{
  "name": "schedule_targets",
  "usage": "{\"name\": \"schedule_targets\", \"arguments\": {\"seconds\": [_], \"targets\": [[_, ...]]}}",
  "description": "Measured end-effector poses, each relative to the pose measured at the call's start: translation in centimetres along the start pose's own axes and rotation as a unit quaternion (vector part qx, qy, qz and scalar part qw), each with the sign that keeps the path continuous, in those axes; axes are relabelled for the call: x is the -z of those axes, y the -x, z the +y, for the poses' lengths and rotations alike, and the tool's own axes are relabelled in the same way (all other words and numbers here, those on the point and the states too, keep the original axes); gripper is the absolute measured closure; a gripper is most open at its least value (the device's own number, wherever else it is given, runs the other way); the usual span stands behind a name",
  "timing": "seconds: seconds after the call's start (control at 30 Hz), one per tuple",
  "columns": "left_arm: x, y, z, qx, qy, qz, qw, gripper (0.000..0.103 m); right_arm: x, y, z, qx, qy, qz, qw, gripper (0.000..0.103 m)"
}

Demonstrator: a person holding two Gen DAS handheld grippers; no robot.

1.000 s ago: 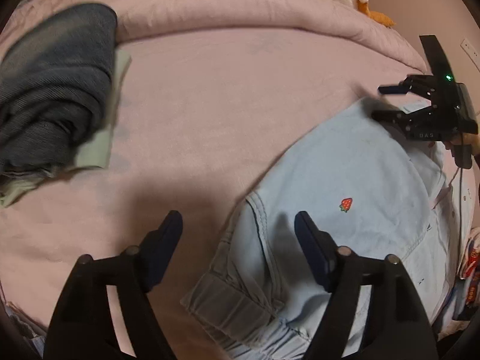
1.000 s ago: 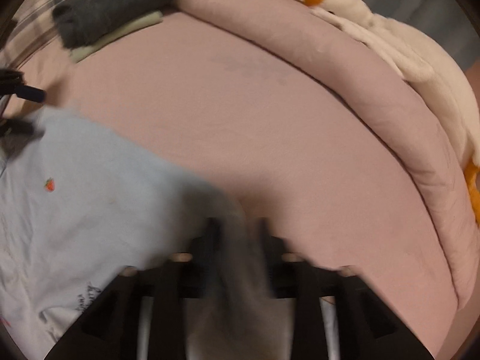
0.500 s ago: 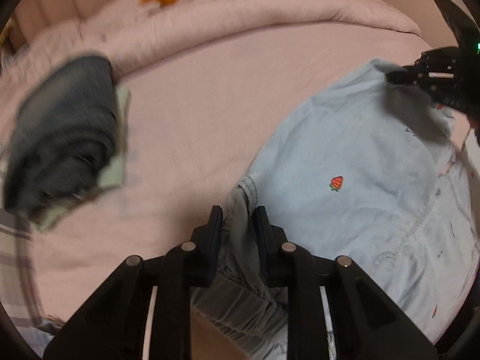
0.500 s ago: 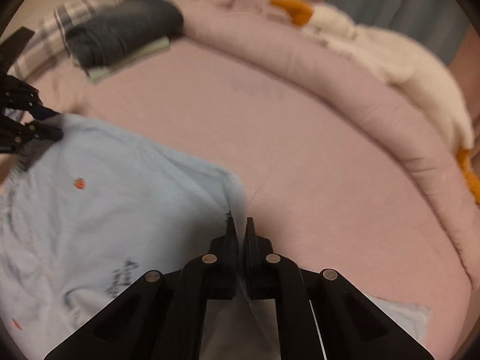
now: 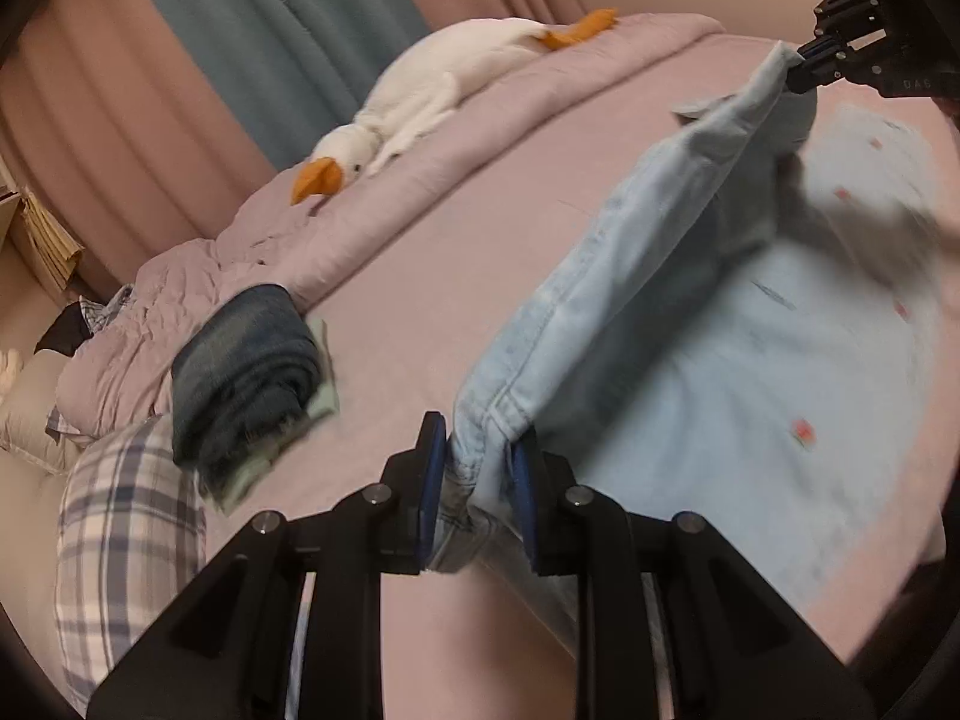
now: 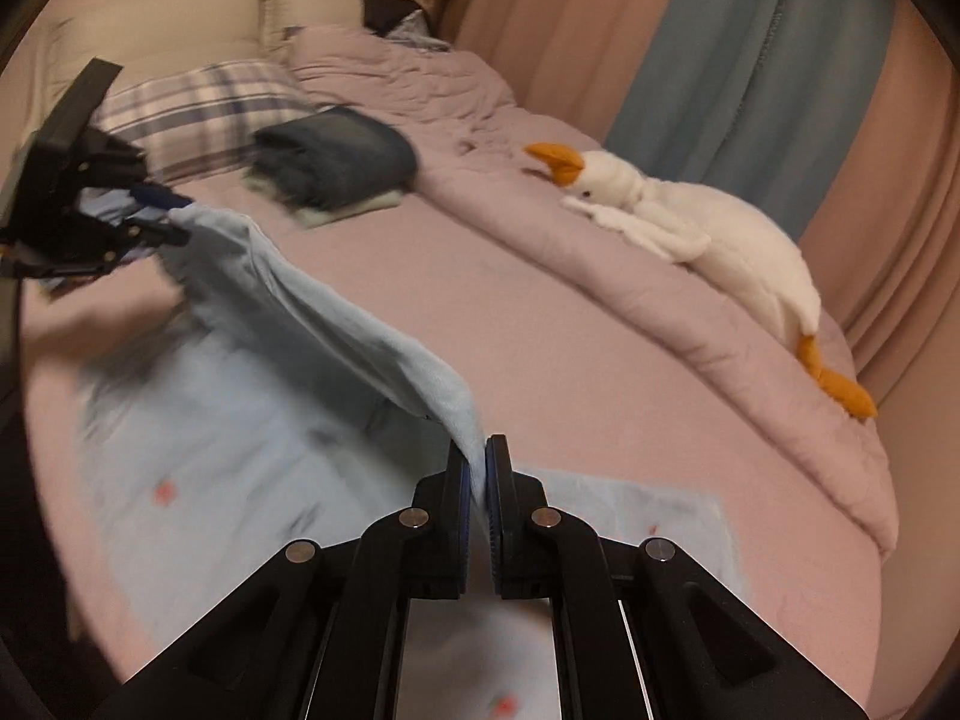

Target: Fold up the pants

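Note:
Light blue pants with small red strawberry marks lie partly on the pink bed. My left gripper is shut on the waistband end and holds it above the bed. My right gripper is shut on the other end of the same edge. The edge is lifted and stretched between them; the rest of the pants hangs down onto the bed. Each gripper shows in the other's view: the right one at upper right, the left one at far left.
A stack of folded dark jeans on a pale green garment lies on the bed beside a plaid pillow. A white goose plush rests on the rolled pink duvet. Curtains hang behind.
Both grippers have closed on the pants edge and lifted it off the bed, so it is now stretched between them. Both views have tilted up toward the room.

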State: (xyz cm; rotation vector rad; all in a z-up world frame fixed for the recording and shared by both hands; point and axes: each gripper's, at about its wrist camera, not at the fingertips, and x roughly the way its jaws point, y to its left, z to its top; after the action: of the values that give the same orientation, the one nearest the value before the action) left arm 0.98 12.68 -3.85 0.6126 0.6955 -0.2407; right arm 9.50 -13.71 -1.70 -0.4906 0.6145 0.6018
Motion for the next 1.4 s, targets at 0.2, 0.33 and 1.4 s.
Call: {"name": "schedule_targets", "arguments": {"seconds": [0.2, 0.33, 1.4], "targets": [[4.6, -1.6, -4.4, 0.011, 0.011, 0.031, 0.9994, 0.084, 6.4, 1.5, 5.1, -0.025, 0.013, 0.048, 0.998, 0.098], [6.8, -3.0, -7.9, -0.006, -0.040, 0.061, 0.9973, 0.085, 9.6, -1.1, 8.1, -0.030, 0.036, 0.105, 0.993, 0.098], [2.7, 0.0, -8.0, 0.126, 0.139, -0.005, 0.9823, 0.039, 8.8, -1.0, 6.1, -0.151, -0.145, 0.056, 0.976, 0.089]]}}
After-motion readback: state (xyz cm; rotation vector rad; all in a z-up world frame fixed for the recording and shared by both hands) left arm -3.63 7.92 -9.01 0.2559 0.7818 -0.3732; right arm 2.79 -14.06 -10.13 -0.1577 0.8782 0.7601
